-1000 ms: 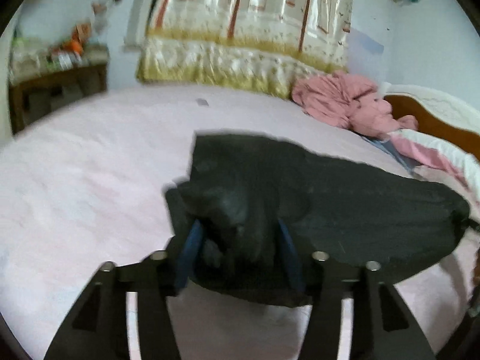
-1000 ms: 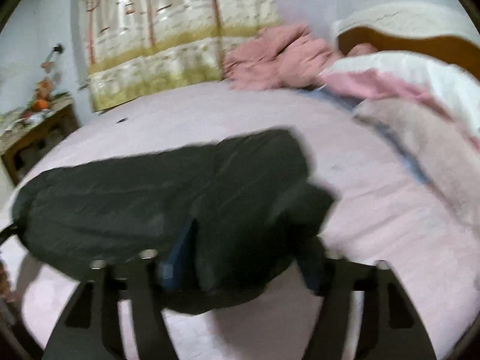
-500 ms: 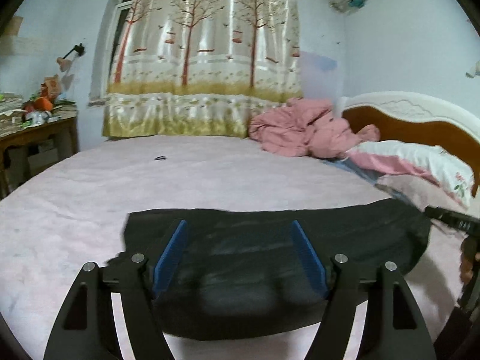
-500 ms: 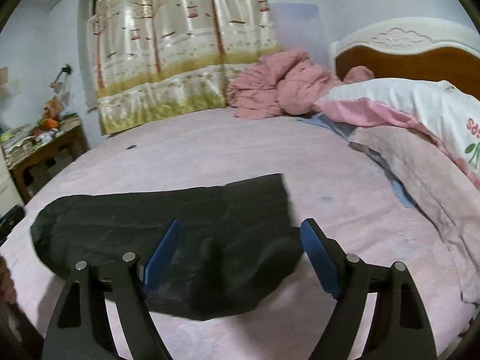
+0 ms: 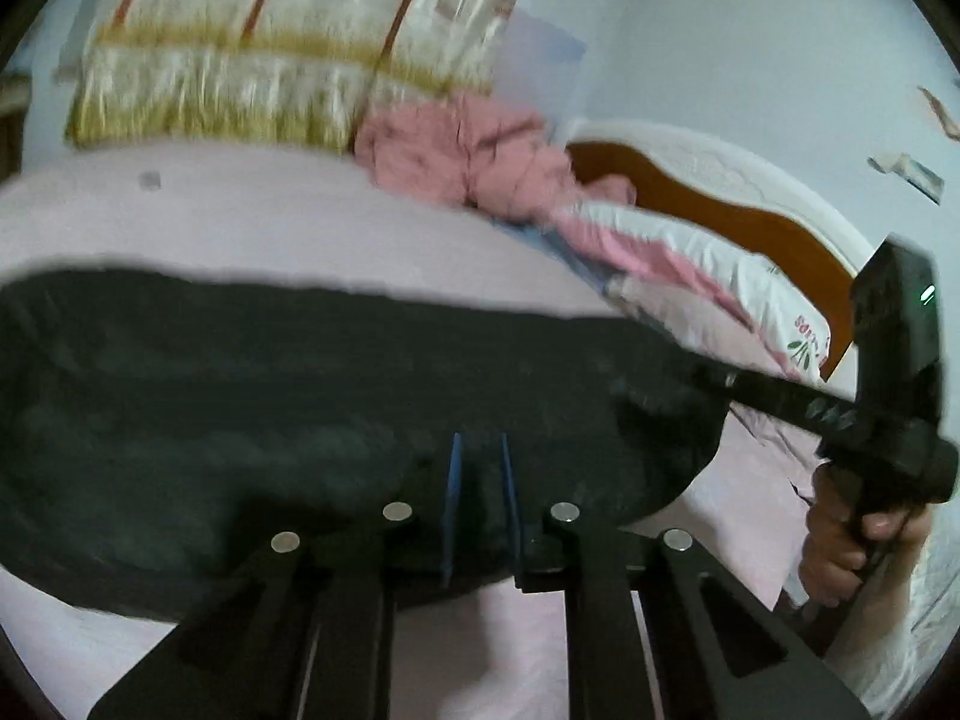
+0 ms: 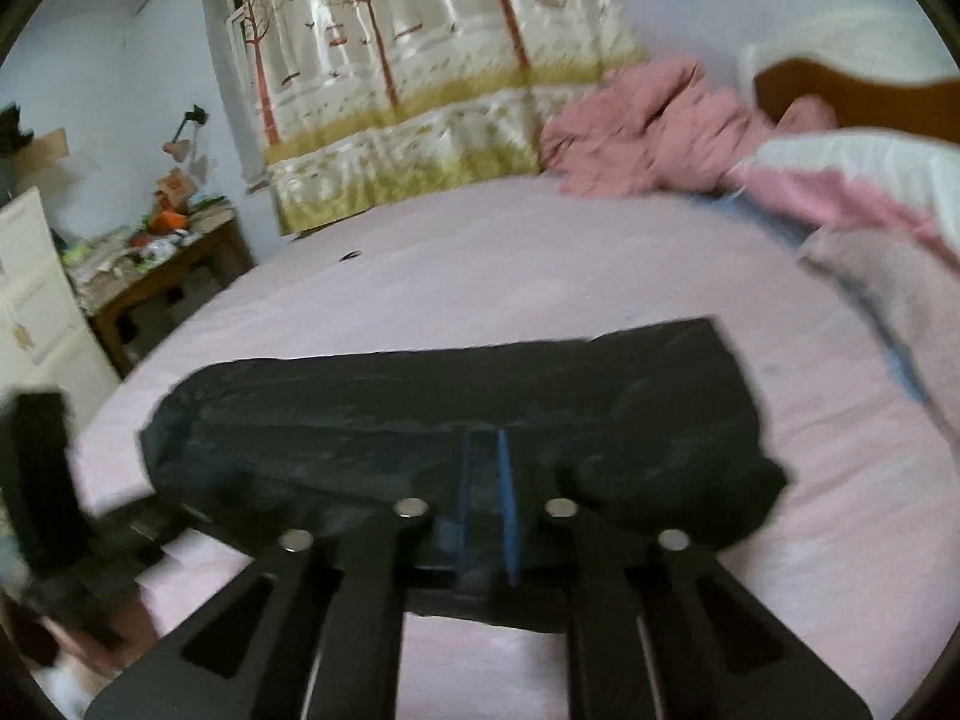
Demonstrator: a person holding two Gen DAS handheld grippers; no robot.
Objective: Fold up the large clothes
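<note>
**Ana:** While both views are smeared by motion, the step reads plainly enough: a fresh grip on the near hem of the dark garment (image 5: 336, 396), which lies in a long folded band across the middle of each frame on the pink bedsheet (image 6: 510, 264).

**Ben:** And the tools themselves?

**Ana:** The left gripper (image 5: 480, 468) sits at lower centre of its view, and its jaws have just been closing; the blue pads (image 5: 454, 480) stand nearly together with a fold of black cloth between them. The right gripper (image 6: 483, 468) shows the same in its own view: jaws just closed in, pads almost touching, dark fabric pinched between. From the left camera the right tool also appears at the far right of the frame, held by a hand (image 5: 852, 534), its fingers reaching onto the garment's right end.

**Ben:** So each one has hold of the near edge, one toward each end?

**Ana:** That is her reading, though blur hides how deep the bite goes.

**Ben:** What does the next move call for?

**Ana:** Likely lifting both ends together, level, and carrying the near edge toward the upper part of the frame, over the far edge, toward the curtain (image 6: 420, 72). The cloth looks limp, so uneven lifting could skew the fold; the pink bedding (image 6: 648, 126) at upper right lies well apart.
</note>
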